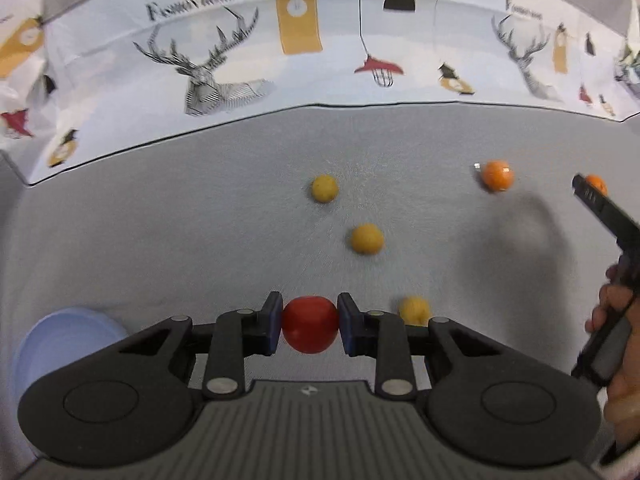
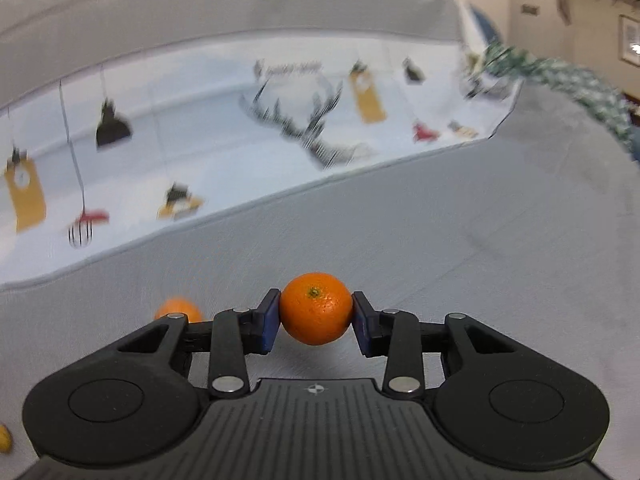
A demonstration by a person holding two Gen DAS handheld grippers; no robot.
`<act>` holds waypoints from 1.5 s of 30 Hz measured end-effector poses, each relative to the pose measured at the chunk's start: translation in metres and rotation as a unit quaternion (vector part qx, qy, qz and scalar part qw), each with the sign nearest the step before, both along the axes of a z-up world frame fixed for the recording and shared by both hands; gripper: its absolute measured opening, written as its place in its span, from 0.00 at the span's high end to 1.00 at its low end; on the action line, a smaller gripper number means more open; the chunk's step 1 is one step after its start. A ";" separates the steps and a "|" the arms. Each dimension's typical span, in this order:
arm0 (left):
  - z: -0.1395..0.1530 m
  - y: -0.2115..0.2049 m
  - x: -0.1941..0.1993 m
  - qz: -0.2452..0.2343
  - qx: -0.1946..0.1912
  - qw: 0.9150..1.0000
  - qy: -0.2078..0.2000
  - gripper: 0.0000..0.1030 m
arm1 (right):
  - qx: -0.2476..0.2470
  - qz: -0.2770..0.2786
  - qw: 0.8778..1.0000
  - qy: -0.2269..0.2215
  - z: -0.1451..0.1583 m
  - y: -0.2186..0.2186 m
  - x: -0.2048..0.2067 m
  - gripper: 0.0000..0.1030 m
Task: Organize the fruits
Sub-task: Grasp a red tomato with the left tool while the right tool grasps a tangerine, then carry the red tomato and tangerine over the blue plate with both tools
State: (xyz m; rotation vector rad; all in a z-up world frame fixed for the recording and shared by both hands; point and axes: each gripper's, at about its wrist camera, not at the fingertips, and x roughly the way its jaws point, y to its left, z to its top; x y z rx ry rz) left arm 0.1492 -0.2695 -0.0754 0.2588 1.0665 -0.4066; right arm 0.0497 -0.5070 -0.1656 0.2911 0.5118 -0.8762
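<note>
My left gripper (image 1: 310,322) is shut on a red fruit (image 1: 310,324) and holds it above the grey table. Three yellow fruits lie ahead of it: one far (image 1: 325,188), one in the middle (image 1: 367,239), one just right of my fingers (image 1: 415,309). An orange (image 1: 497,175) lies at the far right. My right gripper (image 2: 316,314) is shut on another orange (image 2: 316,308); in the left wrist view it shows at the right edge (image 1: 594,186). A second orange (image 2: 179,309) lies on the table behind its left finger.
A pale blue bowl (image 1: 48,344) stands at the lower left in the left wrist view. A white printed cloth (image 1: 248,64) covers the far part of the table. A yellow fruit (image 2: 4,438) shows at the left edge of the right wrist view.
</note>
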 end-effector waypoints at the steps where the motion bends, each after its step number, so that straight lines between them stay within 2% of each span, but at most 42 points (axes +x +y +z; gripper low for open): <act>1: 0.011 0.011 -0.010 0.000 -0.004 1.000 -0.004 0.68 | -0.007 0.003 1.000 -0.016 0.015 0.007 -0.008 0.62; 5: 0.044 0.054 -0.046 0.007 -0.009 1.000 -0.008 0.68 | -0.029 0.054 0.996 -0.060 0.064 0.059 -0.043 0.62; 9: 0.068 0.100 -0.081 0.024 -0.004 1.000 -0.004 0.68 | -0.002 0.134 0.988 -0.081 0.100 0.124 -0.075 0.62; 13: 0.090 0.150 -0.117 0.050 -0.010 0.999 -0.012 0.68 | 0.049 0.233 0.967 -0.095 0.128 0.189 -0.106 0.62; 17: 0.107 0.195 -0.149 0.075 -0.017 0.997 -0.030 0.68 | 0.090 0.322 0.937 -0.104 0.156 0.249 -0.136 0.62; 21: 0.116 0.237 -0.179 0.105 -0.025 0.993 -0.048 0.68 | 0.097 0.390 0.911 -0.094 0.178 0.302 -0.159 0.62; 28: 0.120 0.290 -0.219 0.129 -0.028 0.989 -0.070 0.68 | 0.054 0.447 0.890 -0.067 0.199 0.353 -0.192 0.62; 38: 0.133 0.316 -0.239 0.151 -0.072 0.981 -0.095 0.68 | -0.007 0.472 0.879 -0.062 0.220 0.386 -0.212 0.62; 45: 0.135 0.318 -0.241 0.151 -0.080 0.980 -0.103 0.68 | -0.013 0.474 0.878 -0.060 0.222 0.392 -0.211 0.62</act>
